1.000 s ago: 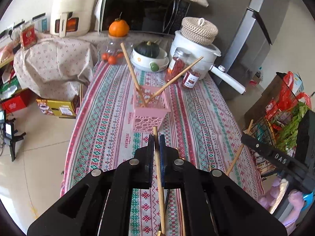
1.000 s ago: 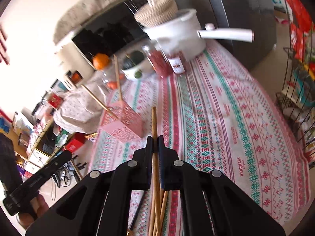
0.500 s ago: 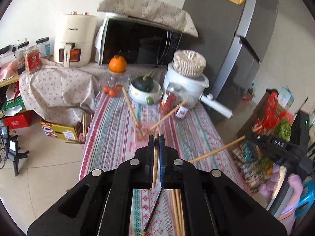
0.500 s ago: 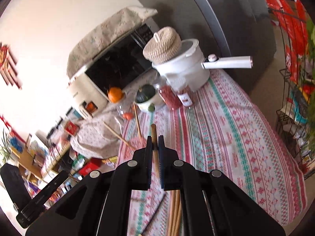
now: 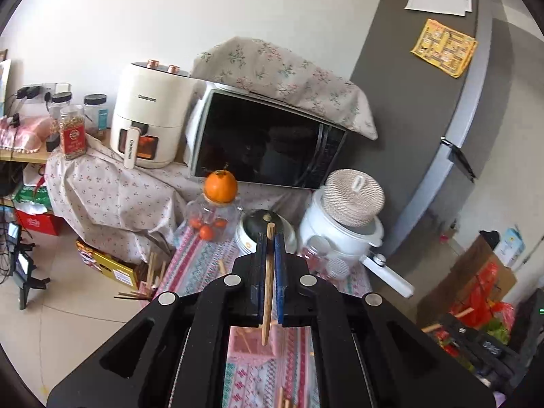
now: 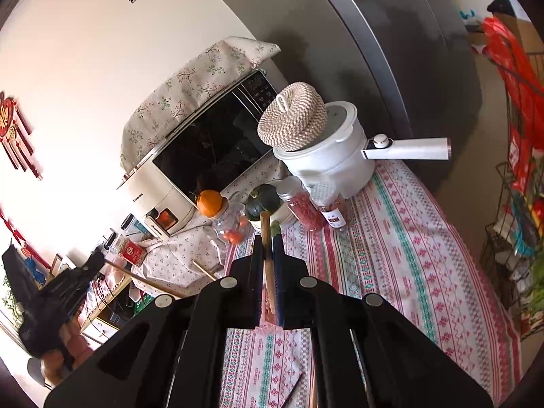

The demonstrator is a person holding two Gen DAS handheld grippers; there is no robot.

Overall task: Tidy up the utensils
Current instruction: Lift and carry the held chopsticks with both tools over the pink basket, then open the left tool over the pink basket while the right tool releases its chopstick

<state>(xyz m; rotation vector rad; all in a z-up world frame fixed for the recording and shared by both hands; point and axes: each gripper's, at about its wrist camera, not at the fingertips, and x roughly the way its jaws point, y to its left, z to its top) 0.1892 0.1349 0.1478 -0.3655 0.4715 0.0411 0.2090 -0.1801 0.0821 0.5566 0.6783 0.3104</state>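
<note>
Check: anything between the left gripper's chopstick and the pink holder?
Nothing visible. The left gripper is shut on a chopstick, and the pink holder shows just below its lower tip, with only open air between.

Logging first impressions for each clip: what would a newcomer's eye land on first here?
Each gripper, left and right, is shut on a wooden chopstick in the foreground. Behind, an orange tops a jar before the microwave; a white pot wears a woven lid.

White wall (image 5: 210, 10) behind; grey fridge (image 5: 425, 108) at right. Cloth-covered microwave (image 5: 265, 149) beside cream air fryer (image 5: 149, 115). Pale tiled floor (image 5: 68, 319), bright daylight.
</note>
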